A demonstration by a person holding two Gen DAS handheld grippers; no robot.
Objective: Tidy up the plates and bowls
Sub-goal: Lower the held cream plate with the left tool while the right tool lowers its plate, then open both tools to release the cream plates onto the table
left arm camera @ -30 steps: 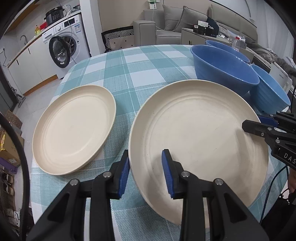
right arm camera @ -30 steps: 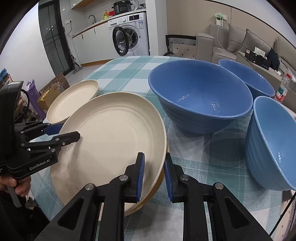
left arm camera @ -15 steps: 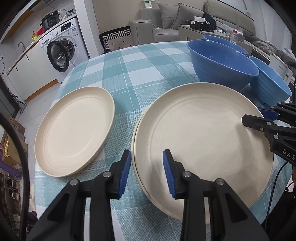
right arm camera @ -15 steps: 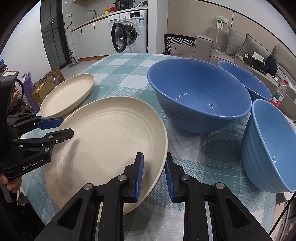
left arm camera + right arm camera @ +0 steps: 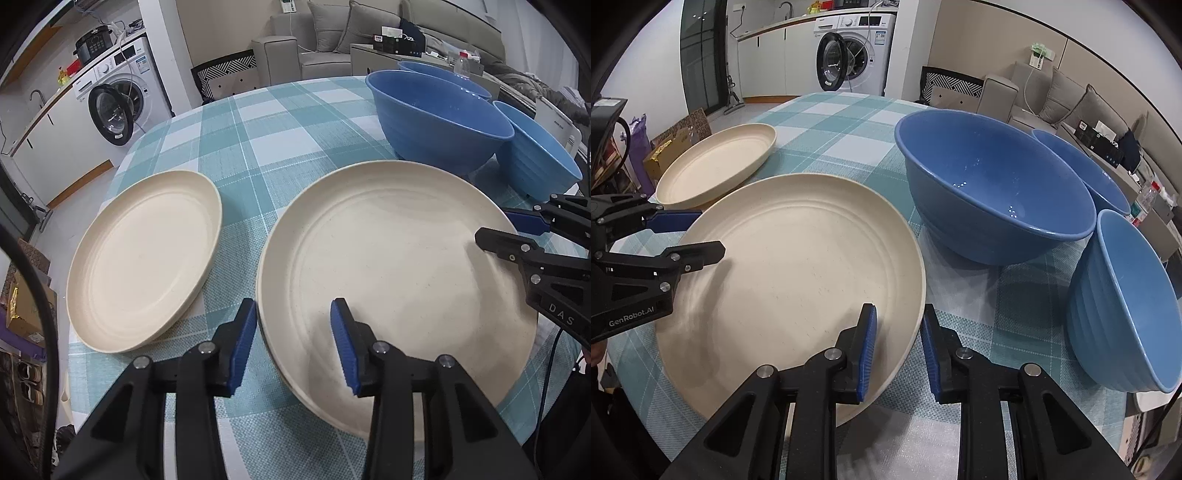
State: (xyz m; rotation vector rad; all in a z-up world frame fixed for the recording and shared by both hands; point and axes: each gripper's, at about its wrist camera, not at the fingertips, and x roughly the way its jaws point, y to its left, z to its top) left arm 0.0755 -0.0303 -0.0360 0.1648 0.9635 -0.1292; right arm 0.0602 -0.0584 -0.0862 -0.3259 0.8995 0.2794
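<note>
Jaws on your left gripper have just been opening and now stand apart, astride the near rim of the top plate: one blue pad sits just outside the rim, the other hangs over the plate's inside, and neither presses on it. Jaws on your right gripper are drawn in narrow on the opposite rim of that same plate, one pad inside the lip and one outside, close against it.

Your top plate lies flat, nested on a lower plate of which only a thin cream edge shows at the left. Both rest on the checked cloth of the bench, at your near edge. A third cream plate lies alone to the left, near the stack but not touching it. Behind the stack stands a large blue bowl, with a second blue bowl behind it and a lighter blue bowl tilted beside it
</note>
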